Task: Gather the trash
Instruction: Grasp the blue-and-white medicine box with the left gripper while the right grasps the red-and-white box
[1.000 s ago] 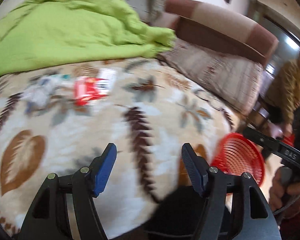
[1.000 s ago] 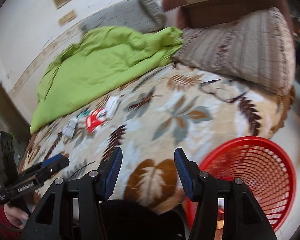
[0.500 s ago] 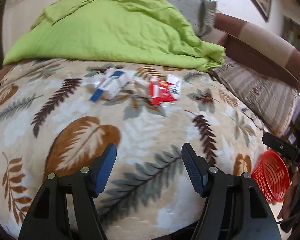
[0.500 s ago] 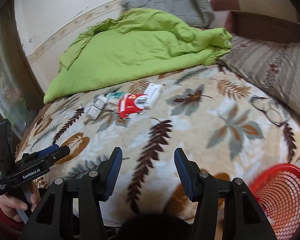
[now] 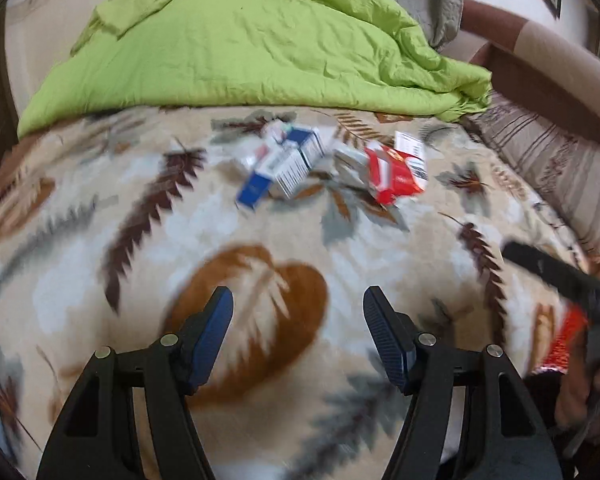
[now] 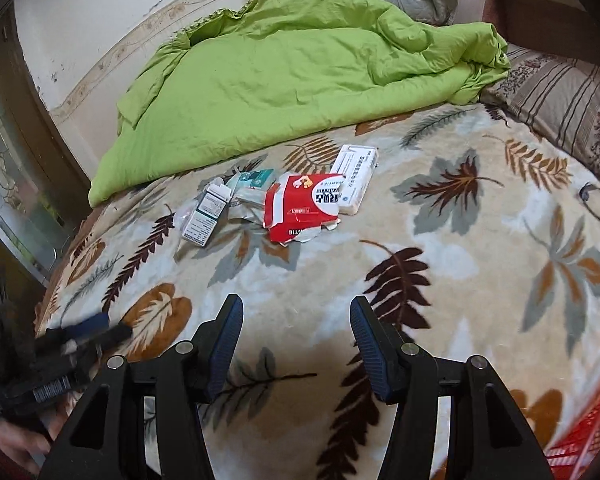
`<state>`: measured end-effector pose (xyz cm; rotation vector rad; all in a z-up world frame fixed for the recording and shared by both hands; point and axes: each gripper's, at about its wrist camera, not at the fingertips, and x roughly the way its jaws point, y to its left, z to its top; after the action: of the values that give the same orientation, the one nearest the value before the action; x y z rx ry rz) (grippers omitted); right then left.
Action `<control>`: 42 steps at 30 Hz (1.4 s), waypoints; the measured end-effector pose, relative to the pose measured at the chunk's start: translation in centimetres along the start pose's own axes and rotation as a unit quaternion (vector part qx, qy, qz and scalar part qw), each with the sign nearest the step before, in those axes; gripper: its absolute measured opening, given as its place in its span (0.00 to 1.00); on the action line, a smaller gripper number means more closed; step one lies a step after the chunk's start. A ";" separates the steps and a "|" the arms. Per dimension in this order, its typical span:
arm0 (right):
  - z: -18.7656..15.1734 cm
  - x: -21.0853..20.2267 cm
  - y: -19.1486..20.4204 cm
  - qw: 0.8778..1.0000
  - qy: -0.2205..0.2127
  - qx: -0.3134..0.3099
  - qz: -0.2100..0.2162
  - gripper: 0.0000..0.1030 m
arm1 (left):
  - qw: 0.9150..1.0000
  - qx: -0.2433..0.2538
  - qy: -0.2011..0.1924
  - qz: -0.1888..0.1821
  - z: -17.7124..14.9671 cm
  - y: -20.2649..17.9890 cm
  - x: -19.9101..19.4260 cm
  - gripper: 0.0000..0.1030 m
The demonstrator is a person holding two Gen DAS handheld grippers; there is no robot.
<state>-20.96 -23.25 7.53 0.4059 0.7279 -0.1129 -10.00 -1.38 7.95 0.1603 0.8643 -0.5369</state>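
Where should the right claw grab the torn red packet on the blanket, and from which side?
Probably the ragged near edge of the red packet. It lies flat and crumpled, the white box crowding its far right corner, so bring the open right claw in from the near side and pinch the raised torn flap.

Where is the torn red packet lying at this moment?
In the right wrist view the torn red packet lies on the leaf-patterned blanket, mid-frame, its upper right corner against the white box, crumpled wrappers to its left.
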 end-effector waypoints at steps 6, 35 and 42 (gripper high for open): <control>-0.6 -0.4 -0.4 0.999 -0.020 0.006 0.025 0.58 | 1.000 0.001 -0.006 -0.011 5.5 1.4 3.6 0.65; 1.2 2.8 -2.3 0.995 0.028 0.054 0.074 0.58 | 0.999 -0.010 0.021 -0.048 2.6 -0.2 5.2 0.38; 6.9 8.2 -3.7 0.992 0.038 0.070 0.094 0.58 | 0.999 -0.034 0.012 -0.012 0.0 0.9 4.7 0.38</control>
<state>-11.44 -29.03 5.48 0.6142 0.7551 0.0298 -7.07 -2.47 4.34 0.0941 0.9084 -0.5274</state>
